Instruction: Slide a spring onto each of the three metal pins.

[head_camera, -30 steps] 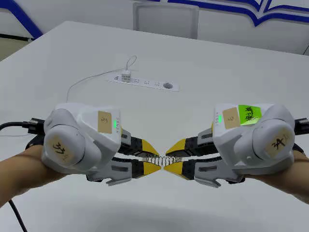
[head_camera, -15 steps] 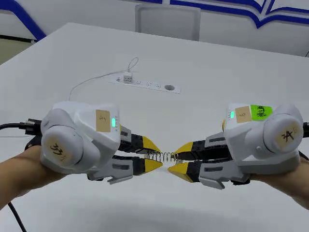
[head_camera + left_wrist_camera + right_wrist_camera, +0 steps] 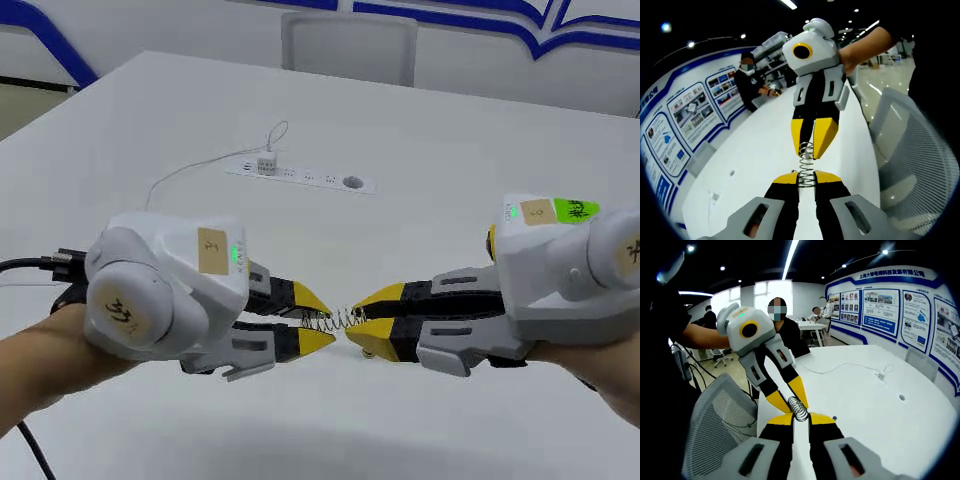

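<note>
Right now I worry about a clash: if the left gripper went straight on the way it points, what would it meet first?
The right gripper, most likely: its yellow tips face the left gripper head-on, with only the spring they both hold bridging the gap. Depth is unclear.

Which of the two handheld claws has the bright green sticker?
The right gripper wears the green sticker; the left gripper has just a tan label. Both pinch the spring.
</note>
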### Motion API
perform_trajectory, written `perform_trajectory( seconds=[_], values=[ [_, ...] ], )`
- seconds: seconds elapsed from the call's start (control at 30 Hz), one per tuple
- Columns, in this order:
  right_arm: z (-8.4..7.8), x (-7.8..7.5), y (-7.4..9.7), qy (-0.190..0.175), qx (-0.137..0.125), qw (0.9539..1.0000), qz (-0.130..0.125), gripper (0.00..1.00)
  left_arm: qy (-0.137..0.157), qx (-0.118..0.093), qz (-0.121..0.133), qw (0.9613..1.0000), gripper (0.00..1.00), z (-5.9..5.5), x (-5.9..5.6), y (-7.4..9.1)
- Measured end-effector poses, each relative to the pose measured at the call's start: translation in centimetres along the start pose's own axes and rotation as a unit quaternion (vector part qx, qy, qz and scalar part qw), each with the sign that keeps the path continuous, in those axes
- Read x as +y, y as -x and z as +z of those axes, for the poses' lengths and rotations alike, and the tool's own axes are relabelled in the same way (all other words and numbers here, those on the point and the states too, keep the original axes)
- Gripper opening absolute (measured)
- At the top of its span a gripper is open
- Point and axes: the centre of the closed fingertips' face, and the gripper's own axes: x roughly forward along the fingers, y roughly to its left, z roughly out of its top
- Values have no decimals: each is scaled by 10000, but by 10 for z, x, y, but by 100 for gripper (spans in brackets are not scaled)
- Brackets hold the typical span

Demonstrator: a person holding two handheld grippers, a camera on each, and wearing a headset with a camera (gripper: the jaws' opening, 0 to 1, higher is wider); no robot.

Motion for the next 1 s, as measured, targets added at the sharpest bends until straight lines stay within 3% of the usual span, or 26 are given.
perform_trajectory(
  seconds=[0.17, 0.37, 0.7, 0.9, 1.0],
  values=[
    [10, 3, -1, -163, -222, 9996, 39, 12, 30, -22, 8, 10000, 10, 1, 1, -2],
    [17, 6, -5, -95, -281, 9996, 33, 11, 53, -4, 46, 10000, 10, -1, 2, -3],
    [28, 3, -13, -151, -375, 9992, 15, 11, 365, -224, 269, 9987, 11, -3, 9, 2],
    [38, -6, -18, -203, -425, 9988, -97, 11, 531, -228, 628, 9964, 12, -9, 23, 9],
    [44, -11, -18, -202, -451, 9987, -141, 11, 717, -303, 698, 9945, 19, -10, 27, 13]
  ],
)
